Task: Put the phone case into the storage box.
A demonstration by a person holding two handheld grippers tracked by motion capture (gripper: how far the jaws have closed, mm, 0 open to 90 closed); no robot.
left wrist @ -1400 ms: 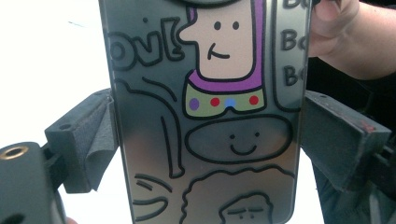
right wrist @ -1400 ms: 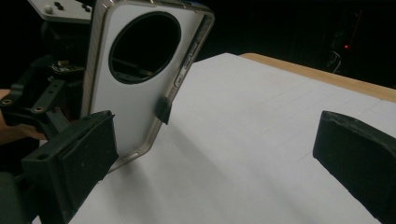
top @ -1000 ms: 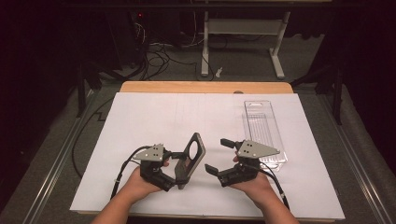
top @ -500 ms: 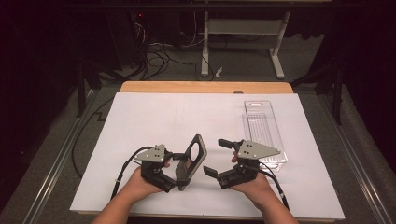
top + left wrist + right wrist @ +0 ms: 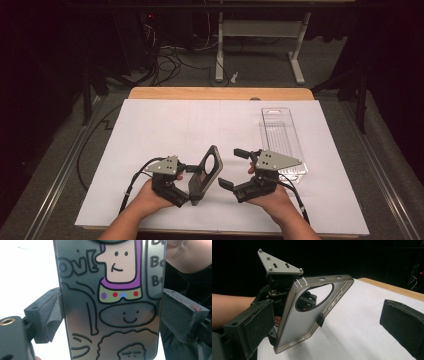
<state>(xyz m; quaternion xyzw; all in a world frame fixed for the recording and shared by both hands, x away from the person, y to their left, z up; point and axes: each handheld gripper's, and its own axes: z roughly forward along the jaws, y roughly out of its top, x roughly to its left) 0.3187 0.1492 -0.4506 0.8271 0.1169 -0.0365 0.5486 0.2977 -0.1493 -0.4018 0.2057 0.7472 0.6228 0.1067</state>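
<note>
My left gripper (image 5: 194, 184) is shut on a grey phone case (image 5: 206, 172) and holds it upright on its edge above the white sheet. In the left gripper view the case (image 5: 110, 302) fills the gap between both jaws, and its cartoon drawings face the camera. My right gripper (image 5: 231, 168) stands open just right of the case, with nothing between its jaws. In the right gripper view the case (image 5: 312, 312) shows its plain inner side and its round camera cut-out. One pad (image 5: 320, 320) of the left gripper presses on the case's long edge.
A clear plastic package (image 5: 282, 137) lies flat at the right, just beyond my right gripper. A white sheet (image 5: 160, 130) covers the wooden table (image 5: 220, 93). Cables and a table frame stand on the dark floor beyond the far edge.
</note>
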